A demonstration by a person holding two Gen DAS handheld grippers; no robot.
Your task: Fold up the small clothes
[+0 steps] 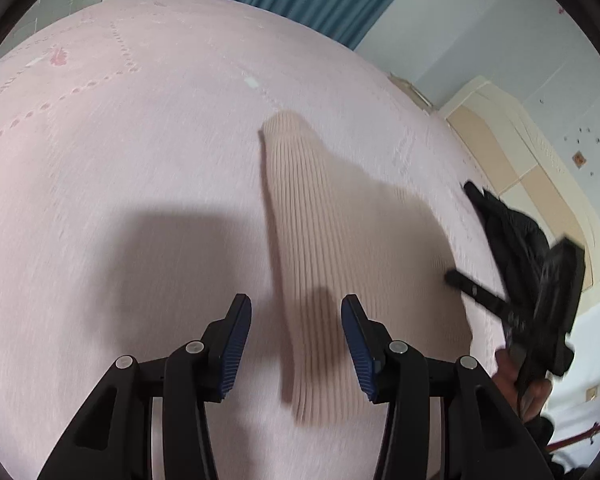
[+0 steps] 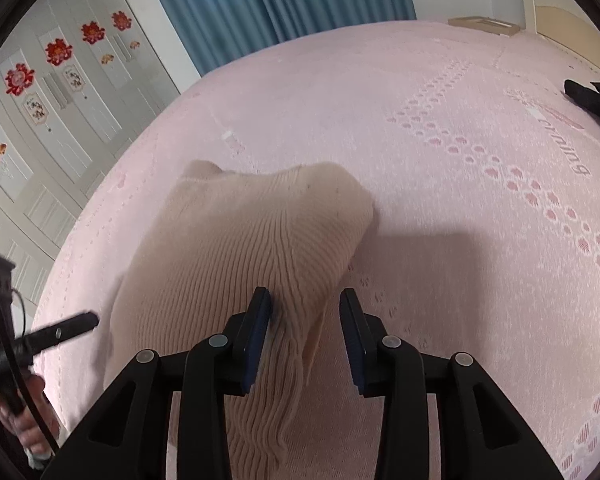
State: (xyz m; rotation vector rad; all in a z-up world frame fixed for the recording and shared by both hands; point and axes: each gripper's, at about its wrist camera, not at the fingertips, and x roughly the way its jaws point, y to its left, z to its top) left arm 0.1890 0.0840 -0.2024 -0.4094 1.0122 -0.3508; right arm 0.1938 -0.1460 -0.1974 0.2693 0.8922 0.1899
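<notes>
A: What's the surface, and what room is this?

B: A bed under a pale pink bedspread (image 2: pixel 440 92) patterned with darker pink paw prints and some lettering. Blue curtains (image 2: pixel 260 4) hang along the top of the right wrist view, and white wardrobe doors (image 2: pixel 60 92) with red paper flower decorations fill its upper left. In the left wrist view a beige and cream headboard (image 1: pixel 512 152) sits at the right edge against a pale wall.

A: And the garment?

B: A small beige ribbed knit garment (image 2: pixel 240 240) lies on the bedspread in the lower middle of both views. In the left wrist view it looks like a long narrow strip; in the right wrist view it is wider, bunched into creases toward the bottom.

A: The fingers?

B: The left gripper (image 1: pixel 296 344) is released, knit below the gap, neither pad pressing it. The right gripper (image 2: pixel 305 336) is also released; its left pad touches the bunched knit, the right pad stands clear.

A: Anything unclear?

B: The garment's near end is cut off behind the right gripper. A dark item (image 2: pixel 592 98) at the right edge is cropped. The left wrist view is motion-blurred, and the hand at its lower right is mostly hidden.
</notes>
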